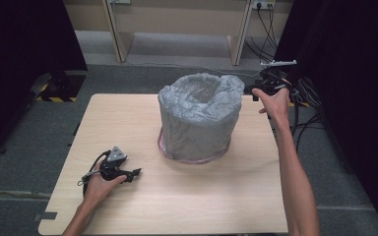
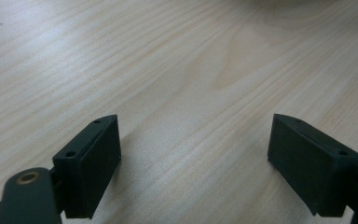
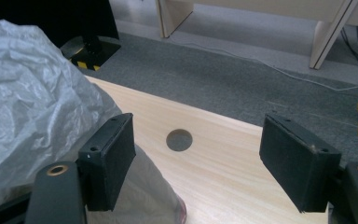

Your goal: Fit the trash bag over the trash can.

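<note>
Bin (image 1: pixel 197 142) lined with a grey plastic bag (image 1: pixel 199 105) stands mid-surface (image 1: pixel 142 206). Right hand-held gripper (image 1: pixel 266 84) — arm outstretched — hovers beside its rim, jaws apart, empty; left hand-held gripper (image 1: pixel 134 173) rests low, gaping, empty.

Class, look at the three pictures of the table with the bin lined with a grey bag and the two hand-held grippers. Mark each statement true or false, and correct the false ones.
1. The bin stands upright on the table. True.
2. The left gripper grips the bag. False: it lies low by the near left part of the table, apart from the bin, jaws open with nothing between them.
3. The right gripper has open jaws. True: nothing is clamped between them.
4. The bag lies flat beside the bin. False: it lines the bin and drapes over its rim.
5. A round hole shows in the tabletop in the right gripper view. True.
</note>
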Motion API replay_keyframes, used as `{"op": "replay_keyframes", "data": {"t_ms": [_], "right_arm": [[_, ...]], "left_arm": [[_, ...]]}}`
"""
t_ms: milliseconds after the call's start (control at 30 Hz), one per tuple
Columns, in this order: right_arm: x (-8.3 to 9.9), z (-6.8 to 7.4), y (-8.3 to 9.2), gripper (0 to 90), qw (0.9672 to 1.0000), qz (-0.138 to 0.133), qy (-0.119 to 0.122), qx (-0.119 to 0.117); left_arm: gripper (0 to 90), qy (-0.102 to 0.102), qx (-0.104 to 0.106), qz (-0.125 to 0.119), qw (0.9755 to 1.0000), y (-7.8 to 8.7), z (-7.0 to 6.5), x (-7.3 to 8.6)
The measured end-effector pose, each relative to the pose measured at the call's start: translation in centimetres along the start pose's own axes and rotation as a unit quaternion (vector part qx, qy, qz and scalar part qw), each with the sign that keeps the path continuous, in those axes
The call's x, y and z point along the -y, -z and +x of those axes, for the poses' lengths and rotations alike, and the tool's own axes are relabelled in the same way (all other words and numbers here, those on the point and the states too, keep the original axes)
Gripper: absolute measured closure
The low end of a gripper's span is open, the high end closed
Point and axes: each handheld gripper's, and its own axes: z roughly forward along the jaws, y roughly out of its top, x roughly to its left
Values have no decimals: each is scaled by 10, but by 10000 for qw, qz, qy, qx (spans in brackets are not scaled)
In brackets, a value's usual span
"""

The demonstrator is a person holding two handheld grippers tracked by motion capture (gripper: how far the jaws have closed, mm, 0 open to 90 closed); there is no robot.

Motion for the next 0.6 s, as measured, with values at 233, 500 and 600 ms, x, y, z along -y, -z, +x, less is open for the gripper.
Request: {"op": "replay_keyframes", "data": {"t_ms": [233, 500, 600], "right_arm": [[-4, -7, 6, 260, 9999, -20, -146, 72], [-11, -3, 12, 258, 9999, -118, -123, -23], [-17, 3, 13, 256, 9997, -207, -20, -115]], "left_arm": [[163, -5, 3, 12, 10000, 0, 0, 0], [163, -9, 3, 17, 10000, 0, 0, 0], [163, -4, 2, 11, 10000, 0, 0, 0]]}}
